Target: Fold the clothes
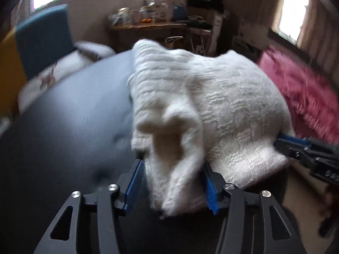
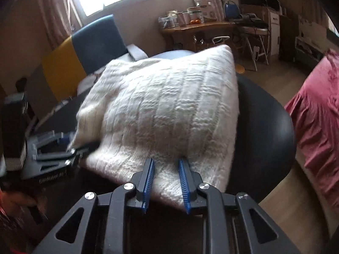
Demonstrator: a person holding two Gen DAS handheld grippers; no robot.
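left wrist view: left hand-held gripper [image 1: 172,182] at 6 o'clock, blue fingers [image 1: 134,185] spread wide with a loose bunched flap of the white knit sweater [image 1: 222,105] hanging between them, not clearly clamped. sweater lying on the dark round table [image 1: 63,137], folded into a thick block, filling the centre out to 2 o'clock. bare tabletop open from 7 to 10 o'clock. right hand-held gripper [image 1: 281,141] entering at 3 o'clock, tips buried at the sweater's near right edge; from here cannot tell how its jaws stand. pink blanket [image 1: 300,93] at 2 o'clock beyond the table rim.

right wrist view: right hand-held gripper [image 2: 166,182] at 6 o'clock, fingers part-way apart, tips pressing into the sweater's [image 2: 161,110] near hem, fabric bridging the gap but not pinched tight. far right corner of the sweater pointing to 1 o'clock, well inside the table's [image 2: 264,127] curved rim; free dark surface from 2 to 4 o'clock. left hand-held gripper [image 2: 70,146] at 9 o'clock against the sweater's left edge, blurred. blue and yellow chair [image 2: 84,50] at 10 o'clock just past the table.
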